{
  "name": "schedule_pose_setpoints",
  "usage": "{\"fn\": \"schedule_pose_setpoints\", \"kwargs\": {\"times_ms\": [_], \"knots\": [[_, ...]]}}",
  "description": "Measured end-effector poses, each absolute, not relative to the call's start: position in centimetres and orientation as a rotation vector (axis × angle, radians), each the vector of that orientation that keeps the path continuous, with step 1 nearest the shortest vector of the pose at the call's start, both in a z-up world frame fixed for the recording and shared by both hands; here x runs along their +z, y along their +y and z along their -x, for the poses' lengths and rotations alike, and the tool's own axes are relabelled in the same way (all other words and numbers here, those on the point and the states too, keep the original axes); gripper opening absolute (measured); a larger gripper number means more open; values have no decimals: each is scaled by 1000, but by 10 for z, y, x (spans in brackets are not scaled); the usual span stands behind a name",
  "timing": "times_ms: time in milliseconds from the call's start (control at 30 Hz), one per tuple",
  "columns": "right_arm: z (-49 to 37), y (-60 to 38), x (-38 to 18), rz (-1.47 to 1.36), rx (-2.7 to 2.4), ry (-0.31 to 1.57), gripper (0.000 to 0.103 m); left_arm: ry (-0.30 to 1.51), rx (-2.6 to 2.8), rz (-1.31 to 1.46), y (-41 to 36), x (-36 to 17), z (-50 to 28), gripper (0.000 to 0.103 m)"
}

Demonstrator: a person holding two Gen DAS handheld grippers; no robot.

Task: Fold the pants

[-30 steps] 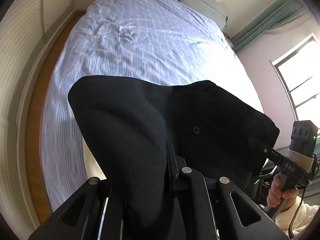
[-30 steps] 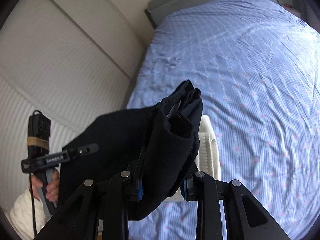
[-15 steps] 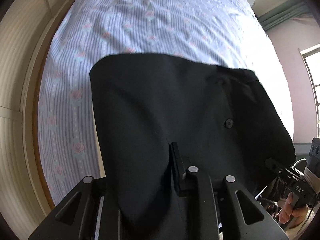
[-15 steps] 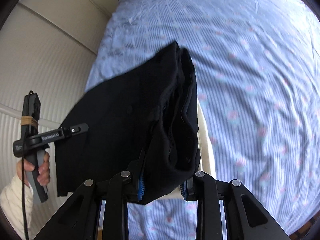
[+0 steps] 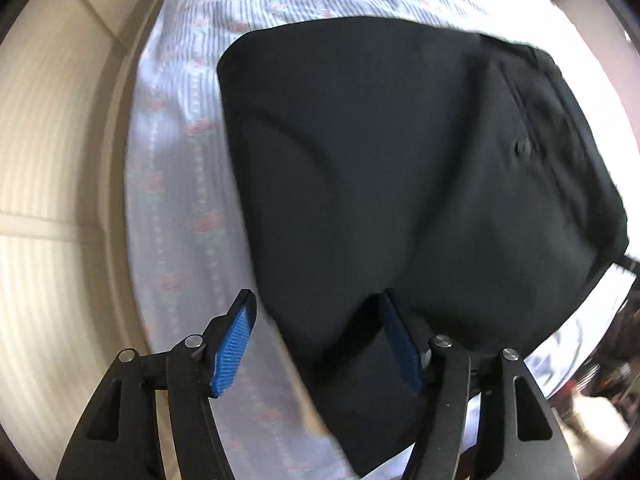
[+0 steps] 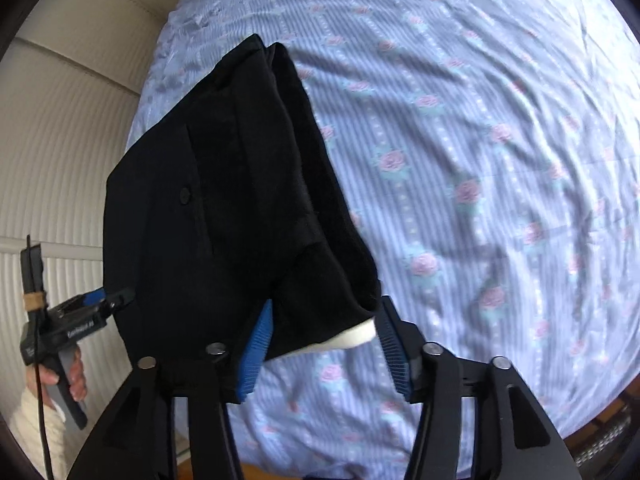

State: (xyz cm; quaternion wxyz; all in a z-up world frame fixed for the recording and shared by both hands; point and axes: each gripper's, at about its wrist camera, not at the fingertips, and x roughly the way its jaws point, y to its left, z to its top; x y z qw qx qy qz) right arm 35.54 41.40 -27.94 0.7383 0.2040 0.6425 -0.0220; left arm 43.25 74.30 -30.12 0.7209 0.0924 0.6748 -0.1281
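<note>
The black pants (image 5: 400,168) lie folded on the blue striped bed sheet (image 5: 176,184) near the bed's edge, button side up. They also show in the right wrist view (image 6: 224,200). My left gripper (image 5: 316,344) is open, its blue pads (image 5: 234,350) spread, with the near edge of the pants between the jaws. My right gripper (image 6: 324,344) is open too, the thick folded end of the pants resting between its blue pads (image 6: 256,344). The left gripper also shows in the right wrist view (image 6: 92,308), at the pants' left edge.
The bed sheet (image 6: 500,160) stretches wide to the right of the pants. A cream ribbed wall panel (image 5: 48,184) runs along the left side of the bed. A white pad (image 6: 356,338) peeks out under the pants' near end.
Both grippers have opened and let go of the pants, which dropped from being held up onto the bed. Both cameras have tilted down toward the sheet.
</note>
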Motion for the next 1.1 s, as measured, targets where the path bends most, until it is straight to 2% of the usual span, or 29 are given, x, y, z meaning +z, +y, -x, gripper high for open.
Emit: {"fn": "schedule_pose_setpoints", "kwargs": {"times_ms": [267,467,567,767,967,1100], "knots": [[-334,417,-261,-263,-80,1454,56,1435,-127,-236,758,-267,-389,65],[-295,389,-230,-230,-17,1389,58,1350,-128,-209,724,-225,-333,67],[-272,359,-201,-212,-21,1325,70,1290,-109,-192,692,-197,-307,72],[-233,295,-134,-152,-24,1171,82,1181,-117,-197,606,-147,-259,74],[-192,214,-76,-144,-10,1056,88,1054,-156,-134,506,-94,-212,85],[-165,163,-56,-132,6,1011,89,1002,-193,-127,441,-69,-184,85]]}}
